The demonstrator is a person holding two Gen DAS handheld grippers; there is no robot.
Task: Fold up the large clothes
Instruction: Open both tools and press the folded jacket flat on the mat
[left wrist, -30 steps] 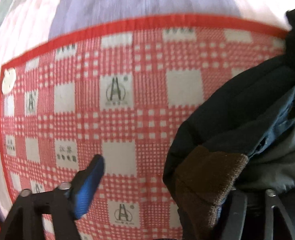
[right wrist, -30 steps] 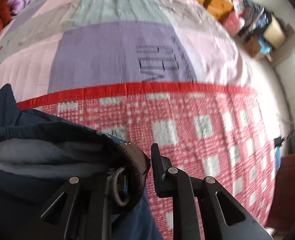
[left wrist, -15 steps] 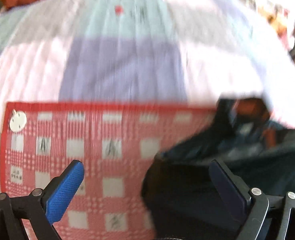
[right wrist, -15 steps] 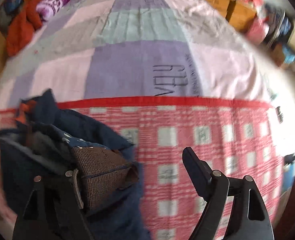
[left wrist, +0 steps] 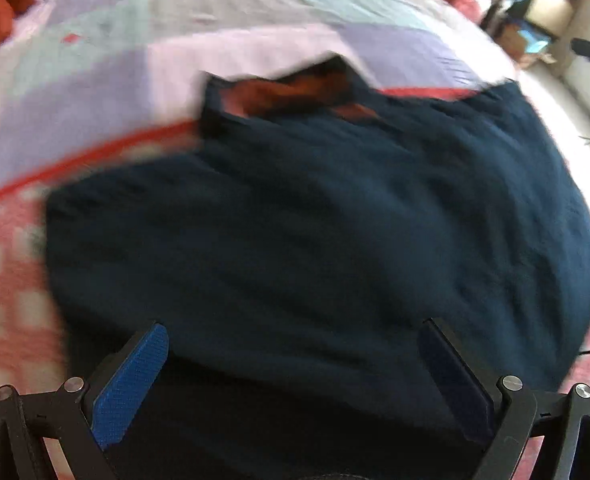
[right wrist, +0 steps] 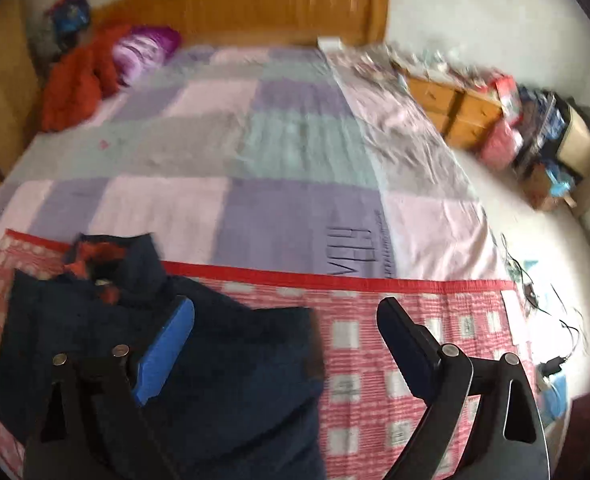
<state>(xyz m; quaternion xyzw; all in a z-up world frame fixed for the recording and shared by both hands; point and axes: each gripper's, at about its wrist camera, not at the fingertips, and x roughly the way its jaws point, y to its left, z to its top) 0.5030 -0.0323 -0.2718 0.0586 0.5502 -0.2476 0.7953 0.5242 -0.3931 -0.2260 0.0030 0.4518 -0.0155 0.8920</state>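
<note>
A dark navy jacket (left wrist: 315, 232) with an orange-lined collar (left wrist: 295, 92) lies folded flat on the red-and-white checked blanket (left wrist: 7, 264). It also shows in the right wrist view (right wrist: 143, 352), at the lower left. My left gripper (left wrist: 291, 344) is open and empty, raised above the jacket's near edge. My right gripper (right wrist: 285, 320) is open and empty, raised above the jacket's right edge and the blanket (right wrist: 415, 332).
The blanket lies on a bed with a purple, pink and green patchwork sheet (right wrist: 279, 152). A red garment (right wrist: 75, 80) and a purple pillow (right wrist: 143, 48) lie near the wooden headboard (right wrist: 255, 4). Drawers and clutter (right wrist: 515, 120) stand beside the bed on the right.
Both grippers let go of the jacket's brown cuffs, opened wide and rose back. The jacket now lies flat on the blanket.
</note>
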